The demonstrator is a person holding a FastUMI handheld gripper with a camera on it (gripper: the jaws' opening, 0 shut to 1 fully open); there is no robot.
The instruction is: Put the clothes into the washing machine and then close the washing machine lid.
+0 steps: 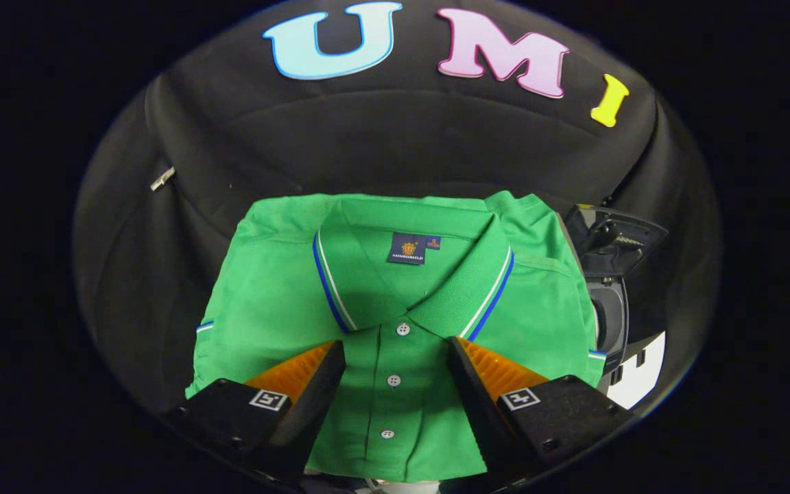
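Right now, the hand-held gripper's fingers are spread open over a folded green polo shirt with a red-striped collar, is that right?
Not quite. In the gripper view the polo shirt has a collar striped blue and white, not red. The rest holds: the hand-held gripper is open, its fingers spread over the buttoned front.

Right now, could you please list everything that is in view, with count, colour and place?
polo shirt: one, green with blue and white collar trim, folded, lying flat under and ahead of the gripper.
buttons: three, white, down the placket between the fingers.
neck label: one, dark blue, inside the collar.
washing machine: one, dark, lid up, beside the shirt's far sleeve edge.
gripper: one, fingers open, spread over the placket.
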